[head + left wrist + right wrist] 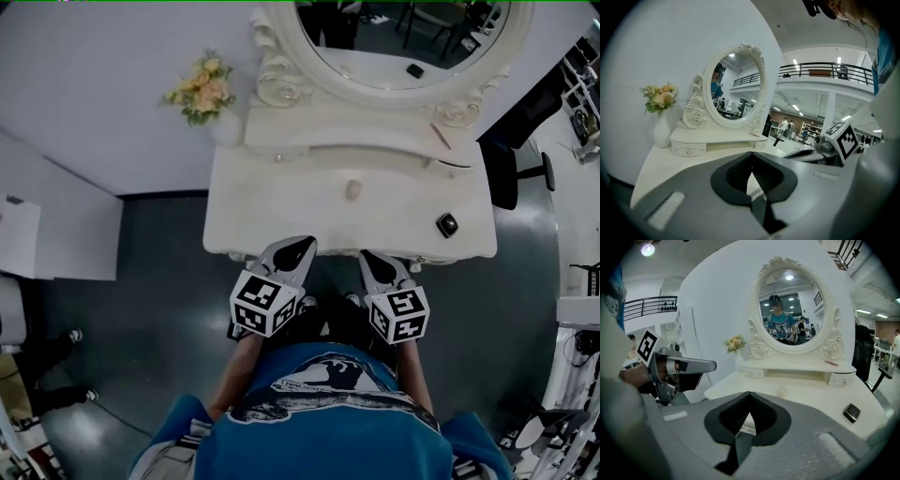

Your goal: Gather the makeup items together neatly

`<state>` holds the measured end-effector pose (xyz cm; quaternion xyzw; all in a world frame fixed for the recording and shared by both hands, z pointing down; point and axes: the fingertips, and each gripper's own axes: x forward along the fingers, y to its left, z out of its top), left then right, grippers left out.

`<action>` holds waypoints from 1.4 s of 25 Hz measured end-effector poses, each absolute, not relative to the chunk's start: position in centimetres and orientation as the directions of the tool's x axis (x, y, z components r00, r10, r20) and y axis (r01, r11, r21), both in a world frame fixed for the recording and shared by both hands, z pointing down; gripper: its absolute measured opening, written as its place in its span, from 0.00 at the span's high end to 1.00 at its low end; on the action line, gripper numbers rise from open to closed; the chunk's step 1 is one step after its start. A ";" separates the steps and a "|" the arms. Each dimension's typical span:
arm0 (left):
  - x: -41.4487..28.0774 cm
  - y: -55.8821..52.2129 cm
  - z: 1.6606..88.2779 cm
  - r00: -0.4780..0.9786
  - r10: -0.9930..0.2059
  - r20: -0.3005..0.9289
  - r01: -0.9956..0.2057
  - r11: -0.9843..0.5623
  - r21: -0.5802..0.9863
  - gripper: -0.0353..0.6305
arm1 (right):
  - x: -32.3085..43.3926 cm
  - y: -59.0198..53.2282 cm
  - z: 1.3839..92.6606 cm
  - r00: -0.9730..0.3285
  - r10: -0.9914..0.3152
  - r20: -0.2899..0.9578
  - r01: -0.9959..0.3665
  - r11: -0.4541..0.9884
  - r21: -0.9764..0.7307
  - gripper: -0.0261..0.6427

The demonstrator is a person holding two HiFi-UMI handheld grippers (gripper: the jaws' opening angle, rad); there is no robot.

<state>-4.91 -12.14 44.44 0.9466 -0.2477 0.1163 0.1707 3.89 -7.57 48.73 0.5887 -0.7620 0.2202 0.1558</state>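
Well apart from closed, empty jaws: black compact (pixel 447 224), small beige item (pixel 353 190).

One compact (pixel 447 224), one mirror (pixel 375 58), one vase (pixel 661 134).

The mirror (pixel 403 33) stands at the top of the frame, on a raised shelf (pixel 356 127) behind the tabletop (pixel 281 206). A vase of flowers (pixel 202 94) sits upper left. A small round item (pixel 353 190) lies mid-tabletop, with a compact (pixel 447 224) to its lower right. A thin stick (pixel 440 136) lies on the shelf's right.
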 end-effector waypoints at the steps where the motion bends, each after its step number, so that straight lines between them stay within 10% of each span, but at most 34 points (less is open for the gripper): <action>1: -5.2 -12.3 44.5 0.845 -0.438 0.307 -0.518 -0.812 0.267 0.93 | 3.8 -7.7 48.8 -0.262 -0.826 0.498 -0.965 0.216 -0.150 0.95; 35: -2.4 -19.1 44.8 0.662 -0.662 0.352 -0.748 -0.616 0.249 0.93 | 11.4 -19.7 54.2 -0.408 -0.689 0.599 -0.891 0.444 -0.097 0.95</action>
